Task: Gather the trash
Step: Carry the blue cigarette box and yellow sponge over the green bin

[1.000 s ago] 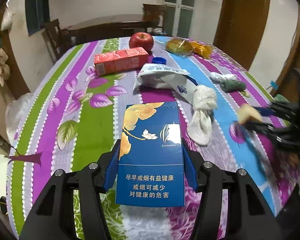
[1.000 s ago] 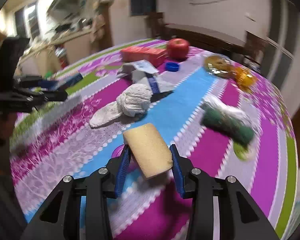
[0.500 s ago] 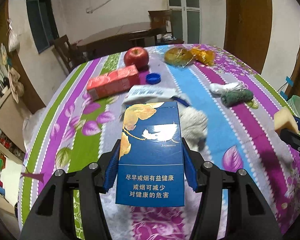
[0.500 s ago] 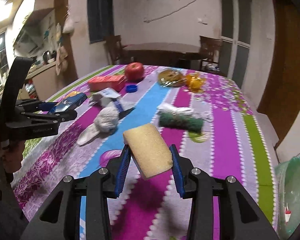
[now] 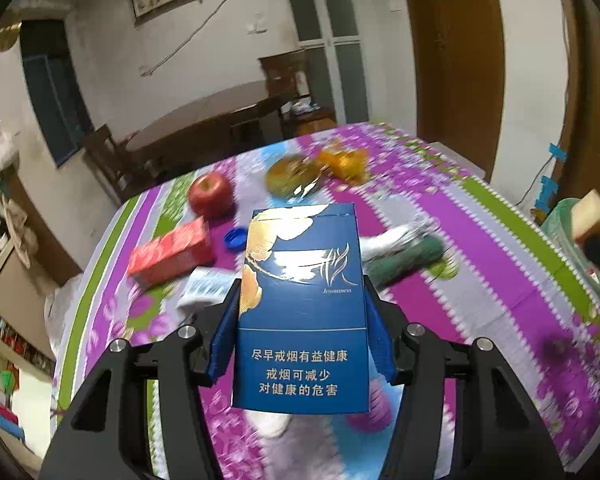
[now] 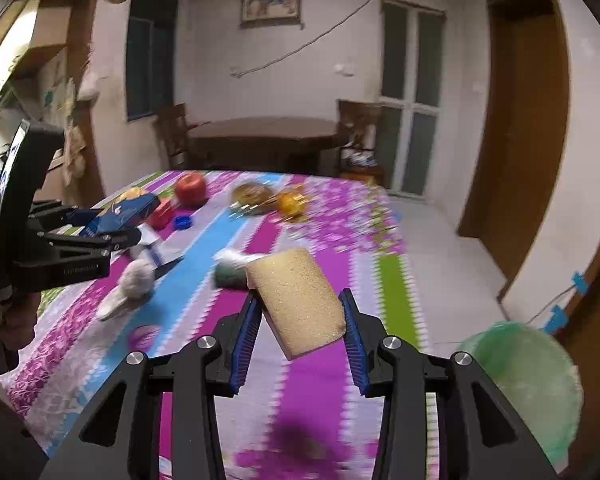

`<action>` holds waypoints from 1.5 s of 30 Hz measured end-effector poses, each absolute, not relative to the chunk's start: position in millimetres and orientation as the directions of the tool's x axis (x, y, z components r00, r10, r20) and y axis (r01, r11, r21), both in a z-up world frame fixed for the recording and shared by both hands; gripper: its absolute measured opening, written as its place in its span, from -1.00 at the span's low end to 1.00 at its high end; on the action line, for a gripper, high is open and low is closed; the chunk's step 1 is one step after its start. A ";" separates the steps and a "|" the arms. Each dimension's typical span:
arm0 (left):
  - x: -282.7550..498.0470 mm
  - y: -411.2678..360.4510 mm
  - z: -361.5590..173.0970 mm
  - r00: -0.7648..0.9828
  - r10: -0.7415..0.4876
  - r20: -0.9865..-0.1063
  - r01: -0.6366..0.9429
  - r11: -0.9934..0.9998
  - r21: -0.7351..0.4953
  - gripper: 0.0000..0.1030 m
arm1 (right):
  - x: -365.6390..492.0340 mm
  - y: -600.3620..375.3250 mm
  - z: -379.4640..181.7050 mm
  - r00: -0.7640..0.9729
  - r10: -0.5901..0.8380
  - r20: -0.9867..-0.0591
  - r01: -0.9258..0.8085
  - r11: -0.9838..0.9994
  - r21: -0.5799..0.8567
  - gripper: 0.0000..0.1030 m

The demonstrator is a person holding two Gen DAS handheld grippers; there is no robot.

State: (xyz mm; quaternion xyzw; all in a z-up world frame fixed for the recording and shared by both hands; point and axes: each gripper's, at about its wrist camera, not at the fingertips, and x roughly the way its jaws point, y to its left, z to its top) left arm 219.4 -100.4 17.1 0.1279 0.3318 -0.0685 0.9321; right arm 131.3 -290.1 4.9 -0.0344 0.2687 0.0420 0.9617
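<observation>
Left gripper (image 5: 302, 320) clamped on a flat blue cigarette pack with gold flowers (image 5: 302, 304), held above the near edge of the striped floral tablecloth (image 5: 480, 264). Right gripper (image 6: 300, 320) clenched on a tan rectangular sponge block (image 6: 296, 300), tilted, over the cloth's right side. Only in the right wrist view: a pale green plastic-lined bin (image 6: 528, 376) on the floor past the table's right edge, possibly round. Only sharp in the left view: red apple (image 5: 211, 199), red carton (image 5: 170, 254), blue bottle cap (image 5: 235, 238) toward the far left.
</observation>
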 end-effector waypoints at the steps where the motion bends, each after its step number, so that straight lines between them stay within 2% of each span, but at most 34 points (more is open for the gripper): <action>1: 220.9 -109.8 19.3 0.773 -0.053 -0.633 0.226 0.954 0.196 0.04 | 128.5 -298.7 9.8 0.858 0.042 -0.512 -0.080 0.995 -0.052 -0.20; 14: 230.4 -238.5 35.0 0.773 -0.192 -0.605 0.411 0.878 0.246 0.04 | 91.3 -423.0 44.4 0.846 -0.201 -0.493 0.180 0.980 -0.090 -0.20; 24: 233.4 -328.0 30.8 0.734 -0.290 -0.614 0.537 0.801 0.265 0.04 | 78.1 -500.6 55.4 0.777 -0.331 -0.535 0.325 0.939 -0.109 -0.20; 32: 238.8 -390.0 21.3 0.693 -0.339 -0.637 0.615 0.739 0.275 0.04 | 74.6 -565.9 47.2 0.699 -0.385 -0.602 0.429 0.900 -0.078 -0.20; 45: 235.5 -477.3 -5.1 0.565 -0.417 -0.712 0.760 0.598 0.254 0.04 | 62.9 -629.9 21.1 0.596 -0.375 -0.710 0.516 0.856 -0.019 -0.20</action>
